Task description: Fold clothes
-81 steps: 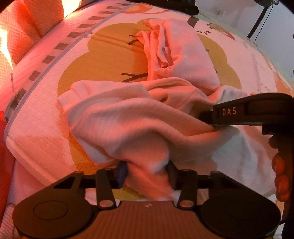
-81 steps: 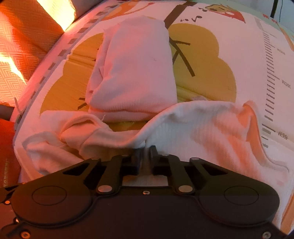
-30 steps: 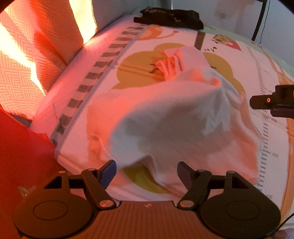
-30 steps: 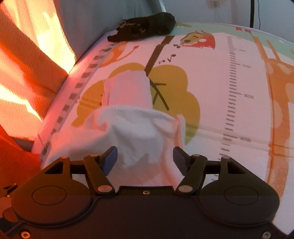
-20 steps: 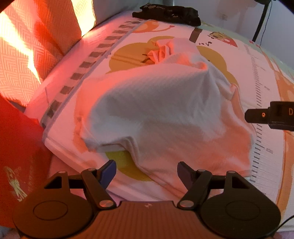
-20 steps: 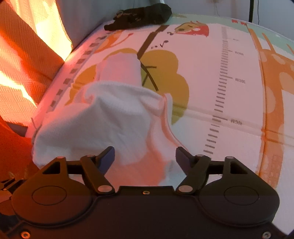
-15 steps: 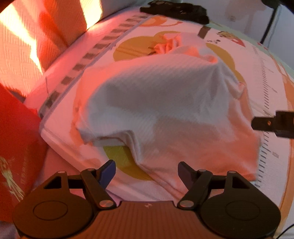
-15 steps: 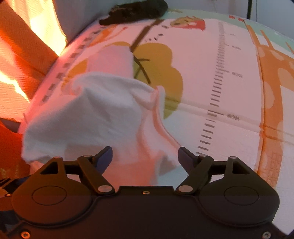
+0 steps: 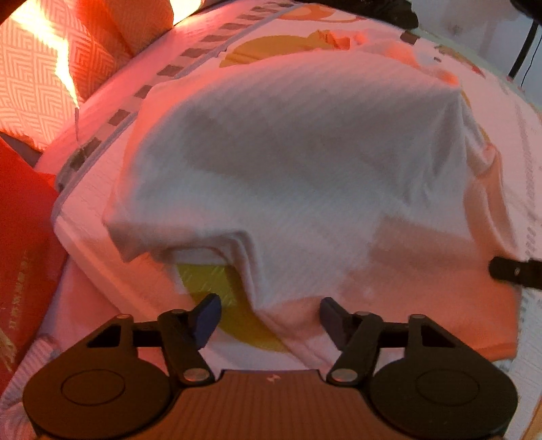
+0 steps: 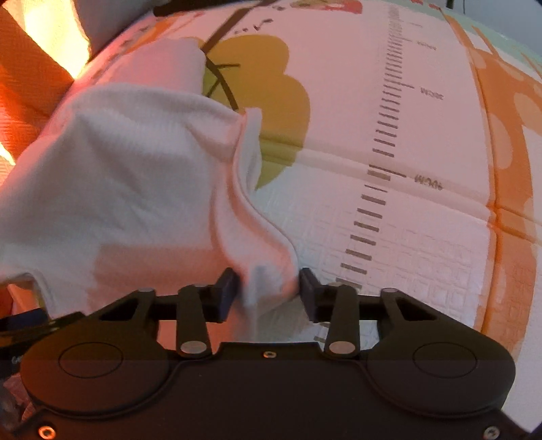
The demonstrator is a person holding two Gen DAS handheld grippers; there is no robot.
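Note:
A white ribbed garment (image 9: 298, 159) lies spread over the printed play mat (image 10: 423, 216), its near hem hanging toward me. My left gripper (image 9: 269, 316) is open just in front of that hem; the cloth edge dips between its fingers without being pinched. My right gripper (image 10: 267, 292) is at the garment's (image 10: 128, 182) right corner. Its jaws are half closed, with a fold of cloth standing between them. The right gripper's tip (image 9: 515, 270) shows at the right edge of the left wrist view. A second white piece (image 10: 162, 64) lies rolled beyond the garment.
A dark garment (image 9: 372, 8) lies at the mat's far end. Orange patterned cushions (image 9: 34, 84) rise along the left, with a red surface (image 9: 23, 254) below them. The mat's left edge (image 9: 88, 250) drops off beside the garment. A printed ruler scale (image 10: 379, 162) runs down the mat's right part.
Both grippers let go of the garment, drew back while it settled flat, then came in low again. The right jaws have narrowed around the right corner; the left stays wide open.

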